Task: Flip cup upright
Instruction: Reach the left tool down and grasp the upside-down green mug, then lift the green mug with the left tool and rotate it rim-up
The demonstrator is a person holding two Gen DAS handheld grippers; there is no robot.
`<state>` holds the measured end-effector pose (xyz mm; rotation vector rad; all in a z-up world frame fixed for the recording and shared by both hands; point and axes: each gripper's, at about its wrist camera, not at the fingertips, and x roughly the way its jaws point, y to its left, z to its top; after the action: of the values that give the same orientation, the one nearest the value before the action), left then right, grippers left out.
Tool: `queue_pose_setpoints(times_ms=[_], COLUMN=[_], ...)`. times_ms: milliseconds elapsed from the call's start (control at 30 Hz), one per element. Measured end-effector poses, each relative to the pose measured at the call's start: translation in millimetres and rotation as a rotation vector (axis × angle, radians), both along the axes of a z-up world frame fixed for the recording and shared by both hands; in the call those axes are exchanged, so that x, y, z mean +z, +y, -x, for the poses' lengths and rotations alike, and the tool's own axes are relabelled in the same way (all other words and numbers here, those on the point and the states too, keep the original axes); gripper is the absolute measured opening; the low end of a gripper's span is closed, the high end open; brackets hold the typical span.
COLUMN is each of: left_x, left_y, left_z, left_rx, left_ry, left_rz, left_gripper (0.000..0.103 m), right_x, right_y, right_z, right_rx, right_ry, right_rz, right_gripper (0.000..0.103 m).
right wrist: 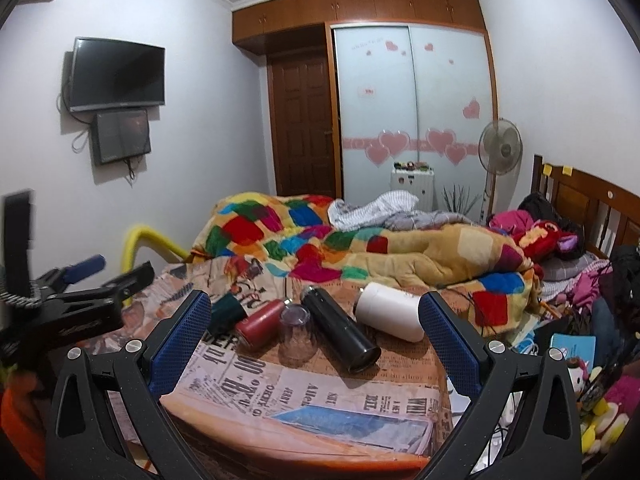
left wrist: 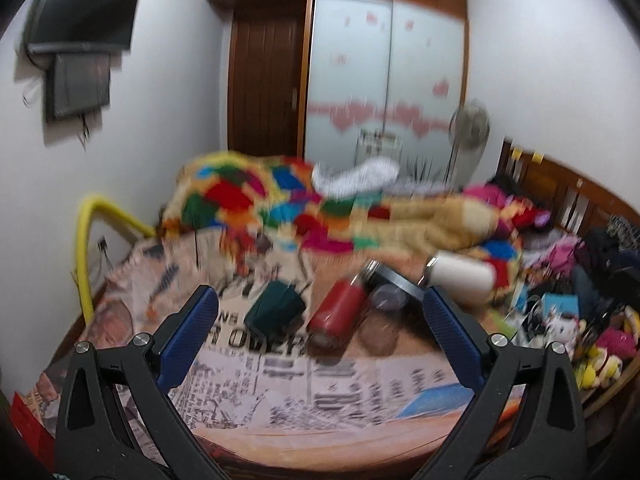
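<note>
Left tongs [left wrist: 320, 312] spread wide, nothing between the blue pads [left wrist: 190, 332]; they hover above the near edge of the bed [left wrist: 340, 396], pointing level across it. Left view is motion-blurred. Landmark: red bottle [left wrist: 338, 312], lying on its side on the newsprint-patterned cover. Clear cup [left wrist: 382, 320] sits just right of the red bottle, mouth-down it seems, though blur makes this unsure; it lies ahead of the tongs, between the pad lines and nearer the right pad, untouched. Dark green container [left wrist: 274, 312] left of the red bottle. Black bottle [left wrist: 394, 278] behind the cup, white bottle [left wrist: 460, 276] farther right, both on their sides.

Right tongs [right wrist: 316, 316] also spread wide and empty, held level over the bed's [right wrist: 320, 400] near edge. Sharp view. Red bottle [right wrist: 260, 322] on its side; clear cup [right wrist: 298, 334] touching or just beside its right flank, upside down, rim on the cover, base up. Cup sits ahead of the tongs, inside the gap, left of centre. Black bottle [right wrist: 340, 328] just right of the cup, white bottle [right wrist: 390, 310] beyond that, green container [right wrist: 228, 308] left of the red bottle. Left tongs [right wrist: 96, 274] visible at far left, off the bed's left side.
</note>
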<state>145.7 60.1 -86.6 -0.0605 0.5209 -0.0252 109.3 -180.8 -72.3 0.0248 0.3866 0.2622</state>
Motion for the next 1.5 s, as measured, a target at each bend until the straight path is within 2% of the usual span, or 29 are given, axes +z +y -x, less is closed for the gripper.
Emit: queue_pose_setpoints(times_ms=[133,267,400,533,600,733,933,1000,1133,1333,1500], left_x=[-46.2,-88.6,-128.7,-154.7,-161.2,-167.9,-186.0,-188.0,-188.6,-178.7,-146.9], left_y=[20.9,41.5,53.6,57.9,59.3,65.0,66.6,69.6,70.5,72.8,69.0], left_z=[-59.0,-111.0,-155.0,-178.2,-186.7,-199.5,-218.6,-220.5,-215.6,-195.1,-161.8], left_rx=[-0.026,-0.059,-0.09,-0.114,-0.108,-0.141,-0.15,-0.143,-0.118,-0.077,-0.083], left_ry=[0.153,0.294,0.406,0.471,0.468,0.481,0.519,0.511,0.474,0.459,0.404], left_rz=[-0.014,-0.013,0.001,0.01,-0.004,0.053,0.06,0.087,0.089,0.057,0.019], left_gripper=[0.102,0.092,0.082,0.074,0.074,0.074,0.072,0.071,0.071,0.07,0.07], right_x=[-11.9,-23.5,-34.9,-43.4,-47.4,-54.2,-61.1,-61.4,-60.8,-56.2,-52.3], right_y=[0.2,2.2,5.9,10.6,12.7,18.2,21.0,20.8,19.9,17.4,18.6], right_z=[-19.0,-36.2,-50.9,-63.4,-69.5,-76.4,-82.7,-81.0,-81.9,-80.2,-73.7], right_rx=[-0.013,-0.022,-0.027,-0.026,-0.025,-0.022,-0.02,-0.021,-0.025,-0.023,-0.016], right_ry=[0.05,0.093,0.133,0.164,0.176,0.193,0.21,0.213,0.216,0.209,0.193], right_rz=[0.012,0.027,0.043,0.059,0.066,0.078,0.087,0.093,0.094,0.09,0.084], right_gripper=[0.103,0.103,0.103,0.103,0.103,0.103,0.103,0.103,0.103,0.103,0.103])
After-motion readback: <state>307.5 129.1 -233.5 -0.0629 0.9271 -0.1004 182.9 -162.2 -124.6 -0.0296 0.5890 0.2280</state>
